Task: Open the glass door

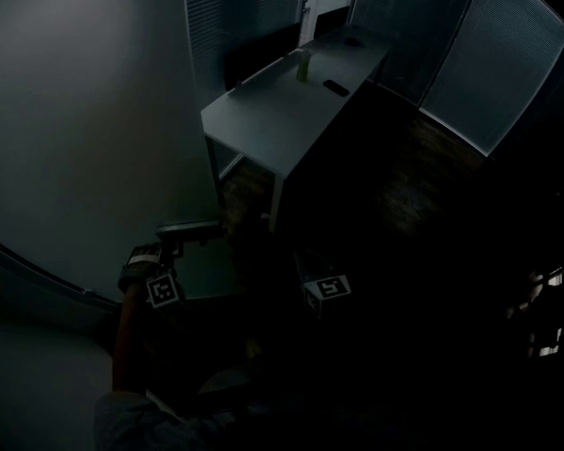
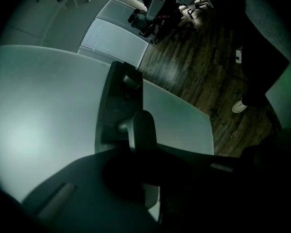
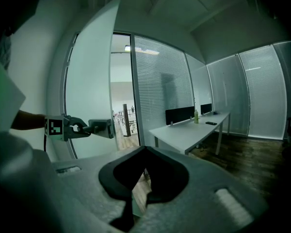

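Observation:
The frosted glass door [image 1: 75, 130] stands swung partly open, its edge showing in the right gripper view [image 3: 111, 67]. On the door's dark lock plate [image 2: 117, 101] sits a grey lever handle [image 2: 141, 130]. My left gripper [image 2: 143, 154] is shut on this handle, and the right gripper view shows the same grip from the side [image 3: 85, 128]. My right gripper [image 3: 144, 178] hangs apart from the door, a little to the right of the left one [image 1: 305, 261]. Its jaws are together with nothing between them.
The room is dim. A long white desk [image 1: 282, 111] with a green bottle [image 1: 303, 64] and a dark phone [image 1: 336, 87] stands ahead, close to the door's edge. Blind-covered glass walls [image 3: 262, 91] ring the room. Through the doorway [image 3: 122, 110] lies a brighter office with wooden floor.

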Demonstrator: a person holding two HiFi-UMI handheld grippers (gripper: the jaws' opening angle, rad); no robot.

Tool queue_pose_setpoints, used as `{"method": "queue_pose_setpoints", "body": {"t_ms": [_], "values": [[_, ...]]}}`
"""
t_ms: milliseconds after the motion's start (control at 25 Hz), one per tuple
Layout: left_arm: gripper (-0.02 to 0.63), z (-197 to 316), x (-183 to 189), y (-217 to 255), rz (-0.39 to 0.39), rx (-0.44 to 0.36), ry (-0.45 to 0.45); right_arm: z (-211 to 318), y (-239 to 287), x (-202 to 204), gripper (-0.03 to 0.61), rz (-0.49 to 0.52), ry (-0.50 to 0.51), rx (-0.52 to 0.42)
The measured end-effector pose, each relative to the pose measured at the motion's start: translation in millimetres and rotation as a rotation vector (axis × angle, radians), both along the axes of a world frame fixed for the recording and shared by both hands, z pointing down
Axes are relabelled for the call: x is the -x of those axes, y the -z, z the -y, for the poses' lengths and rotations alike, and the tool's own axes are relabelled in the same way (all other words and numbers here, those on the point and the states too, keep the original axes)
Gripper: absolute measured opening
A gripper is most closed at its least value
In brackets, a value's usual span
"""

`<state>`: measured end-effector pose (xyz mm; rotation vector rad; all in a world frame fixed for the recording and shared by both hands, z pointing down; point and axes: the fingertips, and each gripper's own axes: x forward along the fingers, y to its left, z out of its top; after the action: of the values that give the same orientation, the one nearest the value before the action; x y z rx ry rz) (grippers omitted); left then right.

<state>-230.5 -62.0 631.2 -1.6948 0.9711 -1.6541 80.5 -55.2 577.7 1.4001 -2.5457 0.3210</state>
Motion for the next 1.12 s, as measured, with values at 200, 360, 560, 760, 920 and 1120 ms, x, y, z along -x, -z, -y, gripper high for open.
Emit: {"method": "queue_pose_setpoints", "body": {"t_ms": [200, 360, 560, 760, 920, 1120], "values": [[0.005, -16.9, -2.8, 1.3, -0.001, -0.001, -0.005, -18.3, 3.4, -3.4, 0.002, -0.004, -0.005, 0.002], [0.005, -27.4, -3.4, 2.6, 0.005, -0.004, -0.015, -30.1, 7.9, -3.2, 0.002, -0.009, 0.000, -0.005], [0.005, -42.4, -7.3, 4.0, 0.002, -0.001, -0.031, -46.9, 11.5, -4.1, 0.002, -0.006, 0.001, -0.013], [0.005, -59.6, -8.8, 5.4, 0.007, -0.003, -0.053, -70.8, 10.4, -6.5, 0.002, -0.005, -0.011, -0.008], [0.005, -66.9, -9.4, 6.0, 0.005, 0.000, -0.073, -81.7, 11.4, -4.5, 0.002, 0.001, -0.022, -0.007], [0.005, -82.2, -7.6, 3.0, 0.001, -0.005, -0.098, -100.4, 8.8, 2.9, 0.002, 0.001, -0.027, -0.009]]}}
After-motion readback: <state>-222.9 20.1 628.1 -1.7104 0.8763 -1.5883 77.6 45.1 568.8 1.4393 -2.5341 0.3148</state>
